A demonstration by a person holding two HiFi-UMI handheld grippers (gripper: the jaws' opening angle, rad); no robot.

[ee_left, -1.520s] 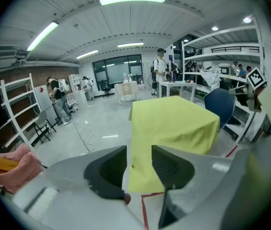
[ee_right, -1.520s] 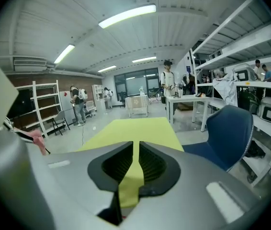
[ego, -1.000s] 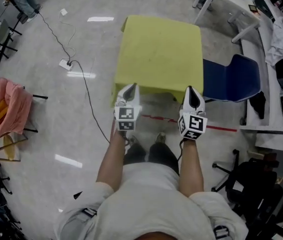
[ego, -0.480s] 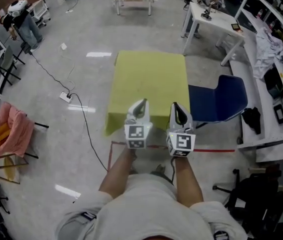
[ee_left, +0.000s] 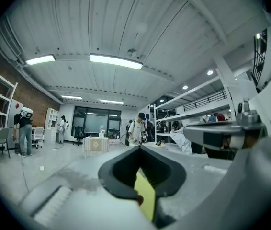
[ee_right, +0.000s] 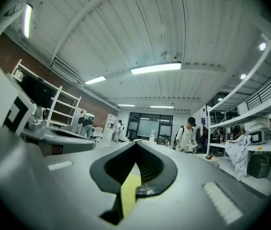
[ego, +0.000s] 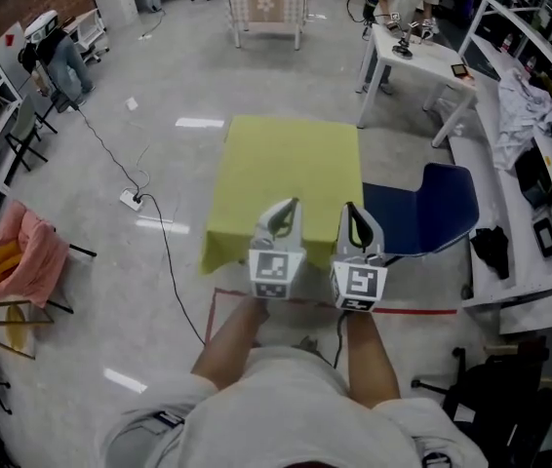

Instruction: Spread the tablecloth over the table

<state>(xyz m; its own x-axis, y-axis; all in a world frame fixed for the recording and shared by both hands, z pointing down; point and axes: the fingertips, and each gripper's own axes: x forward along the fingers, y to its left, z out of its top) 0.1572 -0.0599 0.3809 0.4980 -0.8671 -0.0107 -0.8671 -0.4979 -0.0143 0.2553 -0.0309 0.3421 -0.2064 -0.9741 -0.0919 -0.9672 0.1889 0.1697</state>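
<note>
A yellow-green tablecloth (ego: 286,178) lies flat over a small table in the middle of the floor, and its near-left corner hangs down. Both grippers are raised side by side above the cloth's near edge and point level and away from me. The left gripper (ego: 284,209) is shut, and so is the right gripper (ego: 352,213). In the left gripper view the left gripper (ee_left: 140,151) shows only a sliver of yellow cloth (ee_left: 146,195) through the slit below its tips. The right gripper view shows the right gripper (ee_right: 136,146) the same way, with a yellow strip (ee_right: 128,193). I see no cloth lifted by either one.
A blue chair (ego: 422,213) stands right beside the table. Beyond it is a white desk (ego: 422,61), with shelves along the right wall. A cable and power strip (ego: 130,200) lie on the floor to the left, near a rack with pink cloth (ego: 22,261). People stand far off.
Both grippers have risen from the cloth's near corners and come closer together. The cloth has stayed on the table. The head view has tilted up and shows more of the room.
</note>
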